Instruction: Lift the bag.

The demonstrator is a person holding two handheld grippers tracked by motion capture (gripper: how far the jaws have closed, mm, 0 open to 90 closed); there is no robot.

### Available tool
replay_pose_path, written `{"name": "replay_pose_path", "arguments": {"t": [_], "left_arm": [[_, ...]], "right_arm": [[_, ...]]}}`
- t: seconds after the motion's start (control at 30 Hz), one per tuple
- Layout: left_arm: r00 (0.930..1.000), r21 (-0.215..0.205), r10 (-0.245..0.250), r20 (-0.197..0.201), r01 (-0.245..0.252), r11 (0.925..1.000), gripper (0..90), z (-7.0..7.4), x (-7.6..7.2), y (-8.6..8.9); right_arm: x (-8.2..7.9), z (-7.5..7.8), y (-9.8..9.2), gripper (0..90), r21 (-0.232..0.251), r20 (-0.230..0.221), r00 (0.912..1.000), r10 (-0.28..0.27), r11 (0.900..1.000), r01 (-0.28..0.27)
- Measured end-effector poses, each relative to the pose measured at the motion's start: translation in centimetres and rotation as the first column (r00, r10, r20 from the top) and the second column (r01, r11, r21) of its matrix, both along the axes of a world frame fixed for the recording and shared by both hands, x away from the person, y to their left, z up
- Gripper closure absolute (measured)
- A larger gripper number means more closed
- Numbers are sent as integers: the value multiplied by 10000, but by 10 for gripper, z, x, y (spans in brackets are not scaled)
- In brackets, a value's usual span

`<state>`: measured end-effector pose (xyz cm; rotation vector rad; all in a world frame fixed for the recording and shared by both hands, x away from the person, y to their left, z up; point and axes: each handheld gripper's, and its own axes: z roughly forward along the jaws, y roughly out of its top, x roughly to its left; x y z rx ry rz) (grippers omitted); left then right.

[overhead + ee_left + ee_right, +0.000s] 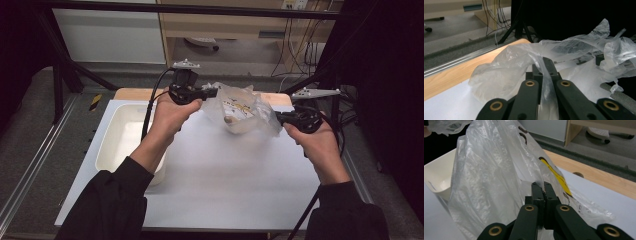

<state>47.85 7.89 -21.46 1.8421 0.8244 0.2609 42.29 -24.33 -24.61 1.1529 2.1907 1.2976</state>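
Both tools' jaws pinched on plastic bag (240,112) edges

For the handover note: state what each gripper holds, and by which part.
Both hold the clear plastic bag: left gripper pinches its film at one side, right gripper at the opposite side.

Grey carpeted floor (30,115), pale wooden desk (225,25) behind, cables (300,45) hanging, black curtain (395,75) at right
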Motion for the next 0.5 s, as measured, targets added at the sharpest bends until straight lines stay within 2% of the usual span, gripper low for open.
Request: {"name": "replay_pose_path", "arguments": {"t": [0.27, 0.4, 0.5], "left_arm": [[9990, -231, 355, 260, -349, 9991, 900, 28, 19, 0], [9984, -208, 499, 259, -494, 9986, 900, 32, 29, -1], [9976, -366, 638, 258, -628, 9974, 900, 35, 36, 0]], "right_arm": [[17, 27, -3, 900, 43, 350, 9990, -266, 9996, 265], [28, 35, -9, 900, 113, 397, 9977, -550, 9984, 546], [36, 38, -13, 900, 104, 416, 9962, -766, 9970, 762]]}}
